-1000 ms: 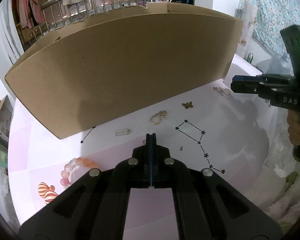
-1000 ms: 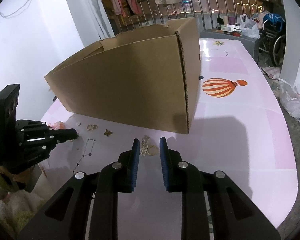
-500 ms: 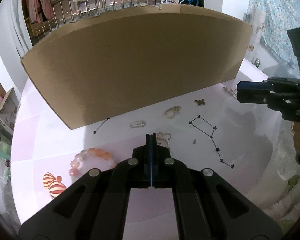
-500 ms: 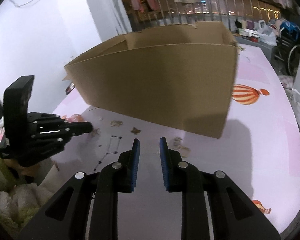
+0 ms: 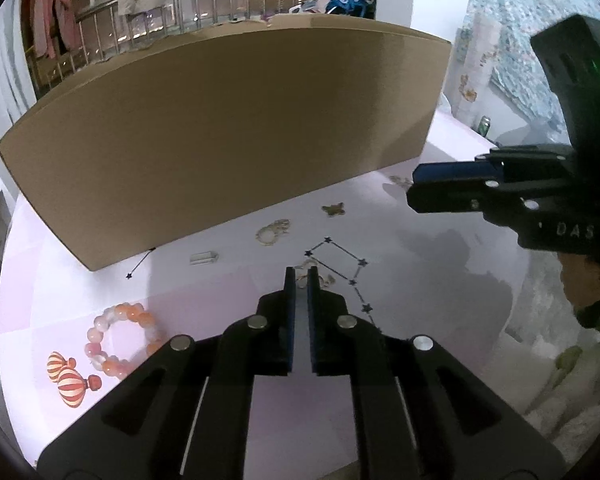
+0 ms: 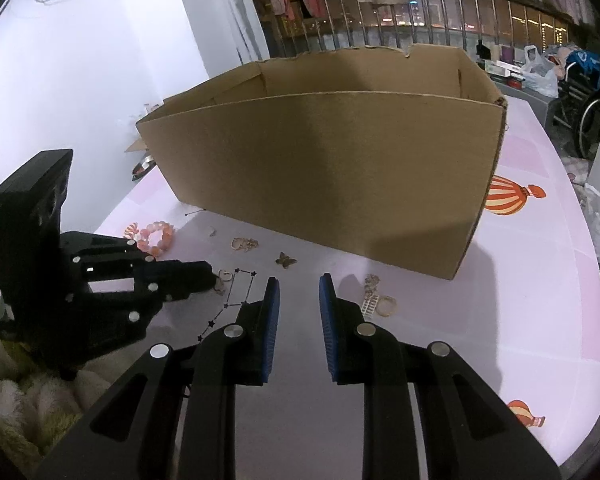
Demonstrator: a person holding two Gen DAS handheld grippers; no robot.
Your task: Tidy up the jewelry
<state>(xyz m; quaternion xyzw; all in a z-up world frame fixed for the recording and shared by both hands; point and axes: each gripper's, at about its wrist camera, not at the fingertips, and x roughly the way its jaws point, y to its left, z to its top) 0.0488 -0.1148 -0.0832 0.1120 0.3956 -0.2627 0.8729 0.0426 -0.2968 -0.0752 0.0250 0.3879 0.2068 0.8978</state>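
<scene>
A cardboard box [image 6: 332,168] is standing on the table [image 6: 532,304], open at the top. Before its near wall, small jewelry is lying scattered on the tabletop — a bead bracelet [image 5: 120,336] is sitting farthest left in the left wrist view, a small clasp piece [image 5: 204,257] right of it, then a ring cluster [image 5: 274,232] and a butterfly charm [image 5: 334,209] farther right. A hoop and chain piece [image 6: 380,300] is lying near the box's right corner — well apart from the bracelet.
</scene>
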